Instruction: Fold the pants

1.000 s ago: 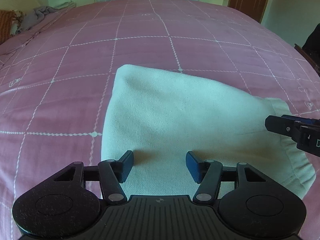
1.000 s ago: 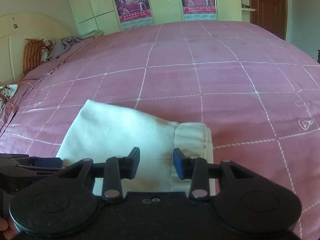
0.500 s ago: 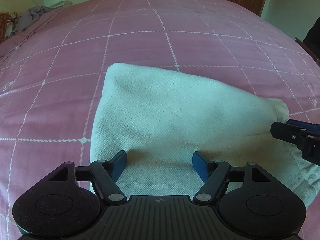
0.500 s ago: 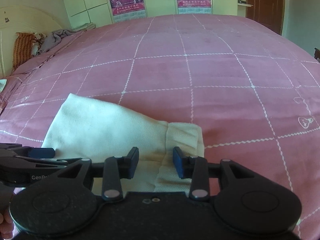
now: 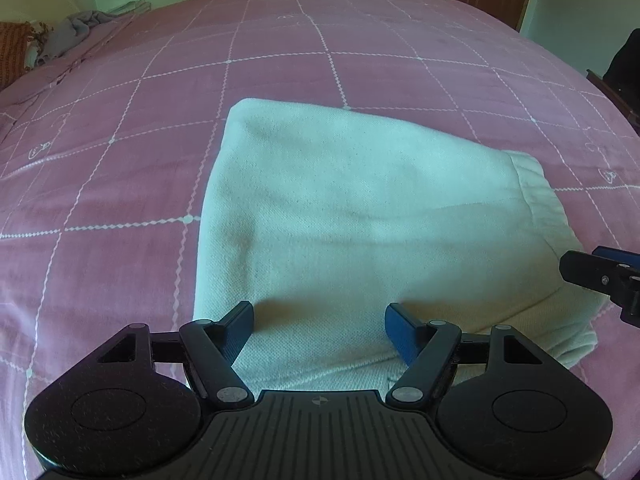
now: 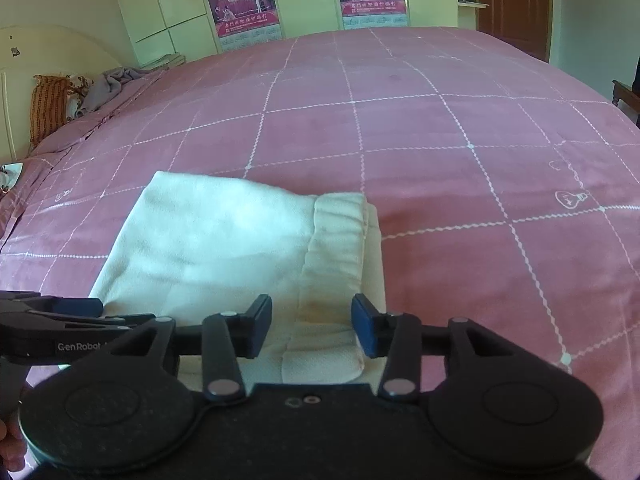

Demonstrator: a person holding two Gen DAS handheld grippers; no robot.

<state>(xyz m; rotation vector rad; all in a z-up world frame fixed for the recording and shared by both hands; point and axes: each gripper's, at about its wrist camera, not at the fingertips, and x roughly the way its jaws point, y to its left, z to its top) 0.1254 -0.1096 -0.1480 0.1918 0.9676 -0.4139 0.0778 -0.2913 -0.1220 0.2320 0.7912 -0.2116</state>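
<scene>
The pale, off-white pants (image 5: 352,216) lie folded into a compact bundle on the pink bed (image 5: 120,184); they also show in the right wrist view (image 6: 224,240). The elastic waistband (image 6: 340,232) lies on the bundle's right side. My left gripper (image 5: 319,322) is open and empty, just above the bundle's near edge. My right gripper (image 6: 312,326) is open and empty over the near edge by the waistband. The right gripper's tip (image 5: 600,272) shows at the right of the left wrist view; the left gripper (image 6: 56,320) shows at the left of the right wrist view.
The pink quilted bedspread (image 6: 440,128) stretches far behind and to both sides. A pillow (image 6: 50,104) and a grey cloth (image 6: 108,84) lie at the far left by the headboard. Wardrobes with posters (image 6: 240,0) and a brown door (image 6: 516,4) stand beyond the bed.
Both grippers have opened wider and pulled back and up a little from the folded pants. The bundle stays flat on the bed.
</scene>
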